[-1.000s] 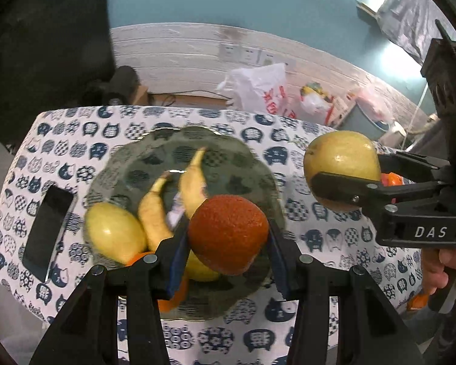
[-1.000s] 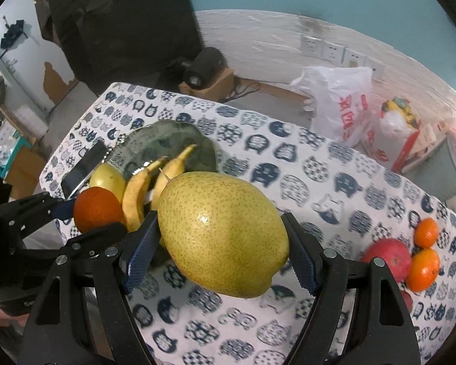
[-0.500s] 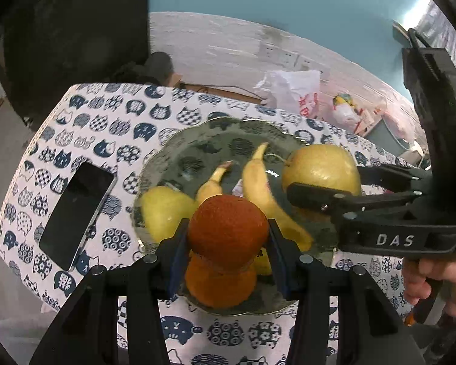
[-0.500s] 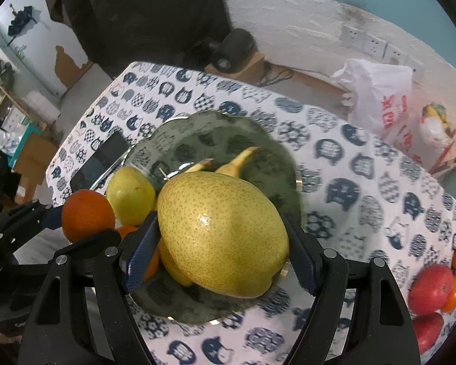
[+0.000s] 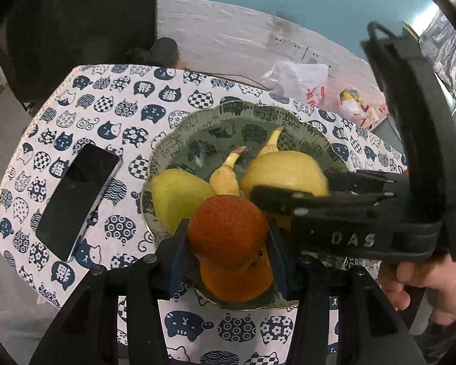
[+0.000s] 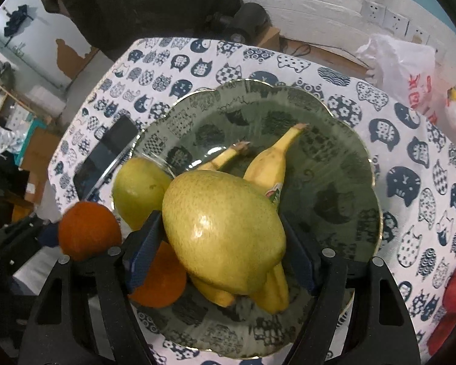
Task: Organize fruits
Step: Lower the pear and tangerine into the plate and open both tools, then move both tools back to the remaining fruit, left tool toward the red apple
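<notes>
My left gripper point(image 5: 226, 228) is shut on an orange point(image 5: 226, 225), held just above a second orange point(image 5: 237, 279) that lies at the near rim of the green glass plate point(image 5: 197, 121). In the plate lie a pear point(image 5: 176, 194) and two bananas point(image 5: 225, 176). My right gripper point(image 6: 225, 237) has a large yellow-green pear point(image 6: 222, 228) between its blue pads, low over the bananas point(image 6: 267, 164); its jaws are closing a little on the fruit. In the right wrist view the held orange point(image 6: 88, 231) is at the left, beside the plate point(image 6: 334, 182).
A black phone point(image 5: 76, 197) lies on the cat-print cloth left of the plate. Red apples point(image 6: 453, 289) sit at the table's right. White plastic bags point(image 6: 404, 70) lie on the floor behind. A hand point(image 5: 425, 286) holds the right gripper's handle.
Both grippers came in over the plate and sank lower. The big pear went from right of the plate to just above the bananas; the orange now hangs over the other orange.
</notes>
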A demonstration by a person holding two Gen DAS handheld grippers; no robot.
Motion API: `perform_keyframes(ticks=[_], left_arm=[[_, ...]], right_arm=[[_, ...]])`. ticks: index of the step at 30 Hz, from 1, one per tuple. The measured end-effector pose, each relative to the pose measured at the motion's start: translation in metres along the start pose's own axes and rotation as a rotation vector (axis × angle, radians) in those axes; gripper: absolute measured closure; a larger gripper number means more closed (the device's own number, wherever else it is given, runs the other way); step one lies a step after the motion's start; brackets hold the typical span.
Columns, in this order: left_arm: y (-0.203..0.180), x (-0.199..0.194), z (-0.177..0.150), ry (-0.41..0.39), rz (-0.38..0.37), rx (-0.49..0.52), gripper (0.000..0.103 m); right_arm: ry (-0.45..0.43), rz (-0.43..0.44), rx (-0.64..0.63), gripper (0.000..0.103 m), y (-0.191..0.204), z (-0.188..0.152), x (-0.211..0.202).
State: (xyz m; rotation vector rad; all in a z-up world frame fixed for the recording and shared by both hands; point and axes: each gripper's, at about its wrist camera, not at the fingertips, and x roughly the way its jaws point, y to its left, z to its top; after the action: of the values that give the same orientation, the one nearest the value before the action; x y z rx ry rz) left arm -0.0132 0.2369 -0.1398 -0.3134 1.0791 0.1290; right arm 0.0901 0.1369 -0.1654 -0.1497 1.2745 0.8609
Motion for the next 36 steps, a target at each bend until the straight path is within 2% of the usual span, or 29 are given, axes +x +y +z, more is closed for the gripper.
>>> perform_keyframes(ticks=[2,11,18,22,25,26,27,36], left_arm=[[-0.002,0.001,0.001,0.003,-0.002,0.003,0.054],[-0.028,-0.002,0.000,-0.001,-0.024,0.062,0.054],[-0.051,0.013,-0.006,0.047,-0.035,0.093,0.054],[-0.059,0.022,-0.009,0.074,-0.016,0.104,0.054],[-0.064,0.026,-0.009,0.075,-0.005,0.107,0.048],[-0.065,0.026,-0.009,0.077,0.001,0.108,0.043],[-0.066,0.026,-0.009,0.076,0.000,0.108,0.041],[-0.080,0.020,-0.008,0.080,0.024,0.114,0.037]], right_arm=[[-0.027,0.020,0.012,0.028,-0.001,0.003,-0.008],[-0.084,-0.006,0.072,0.028,-0.024,0.006,-0.047],[-0.097,-0.023,0.122,0.028,-0.046,-0.007,-0.067],[-0.098,-0.039,0.146,0.028,-0.060,-0.015,-0.075],[-0.101,-0.046,0.158,0.028,-0.067,-0.021,-0.081],[-0.103,-0.048,0.160,0.028,-0.070,-0.023,-0.084],[-0.105,-0.050,0.162,0.028,-0.071,-0.024,-0.086],[-0.115,-0.103,0.151,0.025,-0.084,-0.043,-0.108]])
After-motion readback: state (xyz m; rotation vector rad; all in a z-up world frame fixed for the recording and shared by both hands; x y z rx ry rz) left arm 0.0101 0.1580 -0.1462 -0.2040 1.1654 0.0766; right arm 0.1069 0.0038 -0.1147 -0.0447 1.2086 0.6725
